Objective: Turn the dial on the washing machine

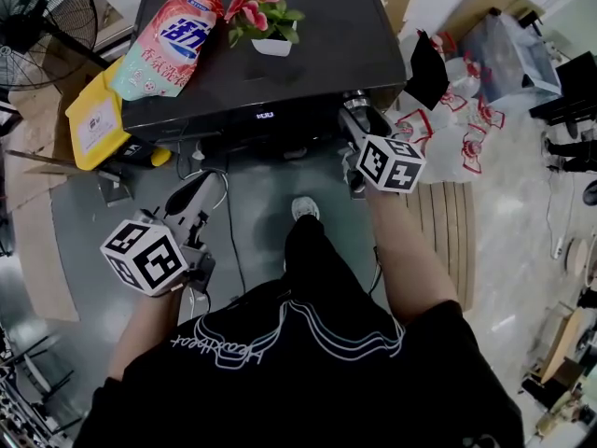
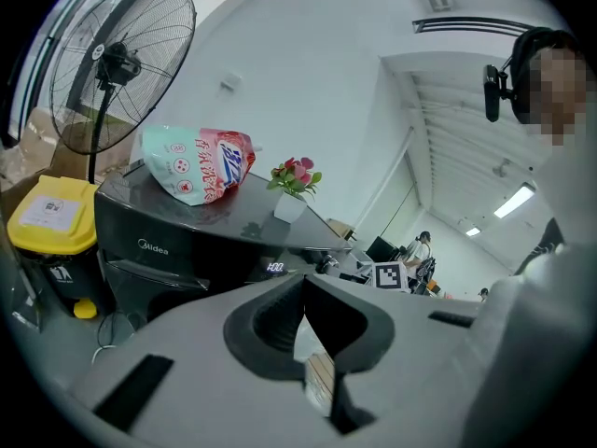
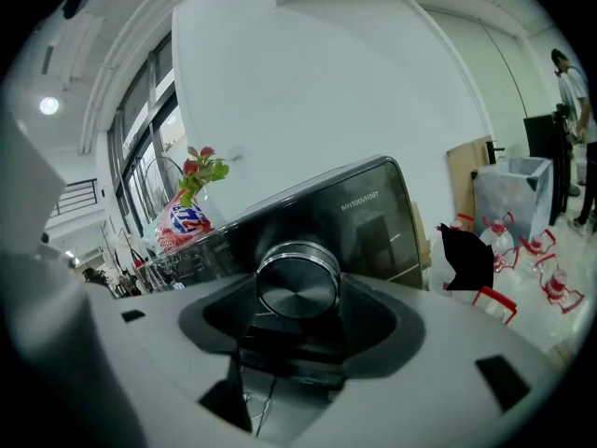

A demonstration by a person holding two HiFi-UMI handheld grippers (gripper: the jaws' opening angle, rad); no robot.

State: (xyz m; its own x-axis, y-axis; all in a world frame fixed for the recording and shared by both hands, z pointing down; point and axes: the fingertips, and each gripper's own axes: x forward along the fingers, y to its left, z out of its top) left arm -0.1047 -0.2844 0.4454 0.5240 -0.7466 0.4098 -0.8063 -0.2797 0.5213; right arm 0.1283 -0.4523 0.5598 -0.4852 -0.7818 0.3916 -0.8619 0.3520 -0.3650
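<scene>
Right gripper clasps the dial at the front right corner of the washing machine, while left gripper, clenched empty, hangs clear of its front edge.

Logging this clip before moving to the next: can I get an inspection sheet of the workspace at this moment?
Surface: washing machine, dark glossy top.
Job's things: dial on the front panel; display lit.
Clutter: detergent bag and potted flowers on the machine.
Grippers: right gripper jaws closed on the dial; left gripper jaws together, empty, held low.
Cables: thin cable on the floor.
Surroundings: fan, yellow bin, bottle packs.
</scene>
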